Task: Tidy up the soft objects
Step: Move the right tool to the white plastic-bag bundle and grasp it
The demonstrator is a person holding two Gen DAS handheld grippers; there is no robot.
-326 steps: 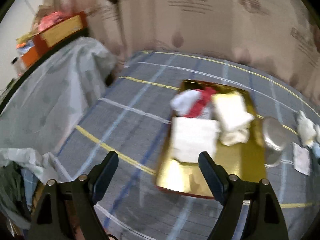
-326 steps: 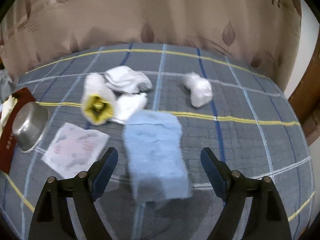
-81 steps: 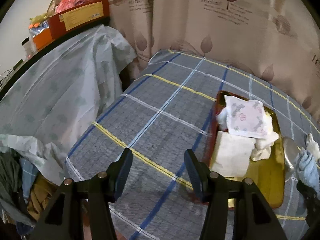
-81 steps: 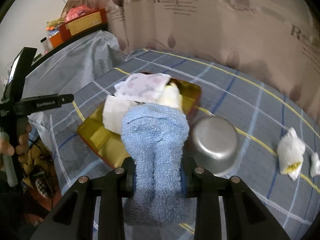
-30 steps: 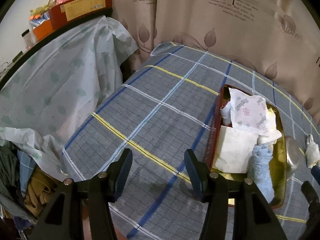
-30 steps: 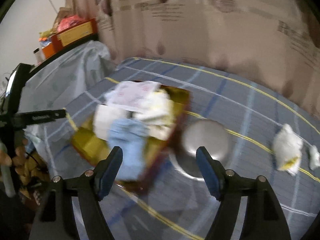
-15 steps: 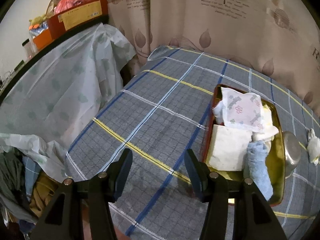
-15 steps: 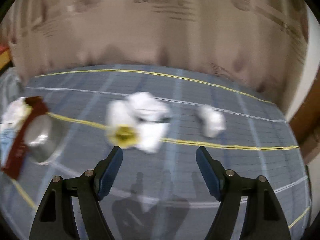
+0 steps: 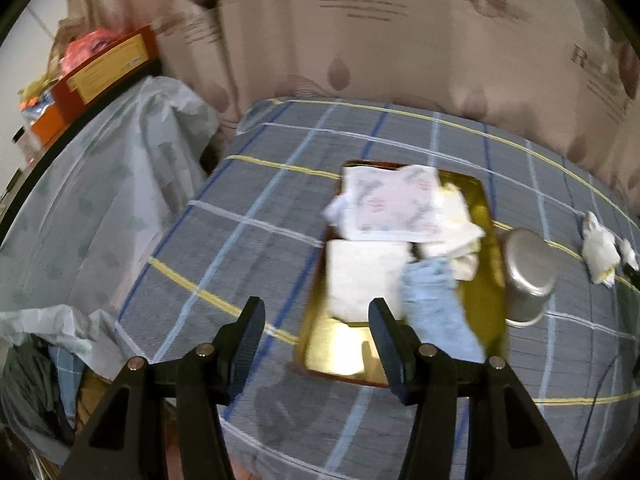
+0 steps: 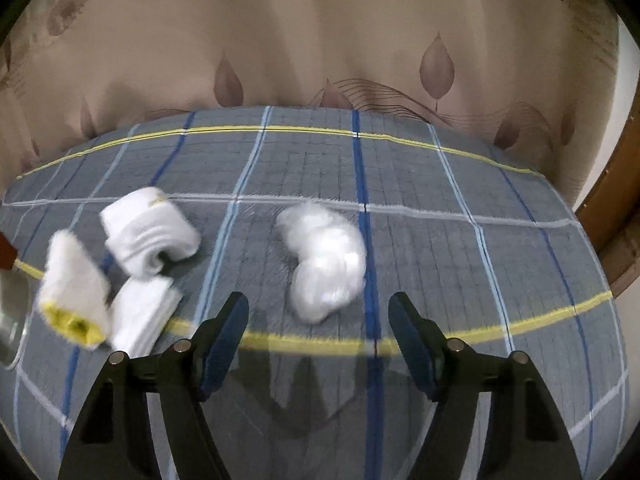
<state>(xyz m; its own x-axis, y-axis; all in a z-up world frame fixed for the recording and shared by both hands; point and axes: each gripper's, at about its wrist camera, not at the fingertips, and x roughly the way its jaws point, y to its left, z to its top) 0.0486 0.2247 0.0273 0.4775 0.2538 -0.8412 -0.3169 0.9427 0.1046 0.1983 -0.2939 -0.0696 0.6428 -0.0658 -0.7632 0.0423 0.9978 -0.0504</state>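
Seen from the left wrist, the left gripper (image 9: 316, 312) hangs with its jaws apart and nothing between them, above the near left corner of the gold tray (image 9: 494, 280) on the plaid-covered bench (image 9: 248, 216). Inside the tray the blue towel (image 9: 436, 308) lies along the right side, its long axis running from the tray's near edge toward its far edge, its near end just beyond the right jaw. Left of the towel in the tray is a white folded cloth (image 9: 360, 272), and behind both a printed cloth (image 9: 390, 204) rests on a white pile. A metal bowl (image 9: 528, 272) stands just beside the tray's right rim, and farther right of the bowl lies a white and yellow piece (image 9: 598, 246).

From the right wrist, the right gripper (image 10: 318, 320) holds its jaws wide apart, empty. A white fluffy bundle (image 10: 324, 260) lies on the bench just beyond the gap between them, its long axis running away from the camera. Left of the bundle sit a rolled white cloth (image 10: 148, 236), a flat white cloth (image 10: 140, 316) and a blurred white piece with a yellow end (image 10: 72, 288).
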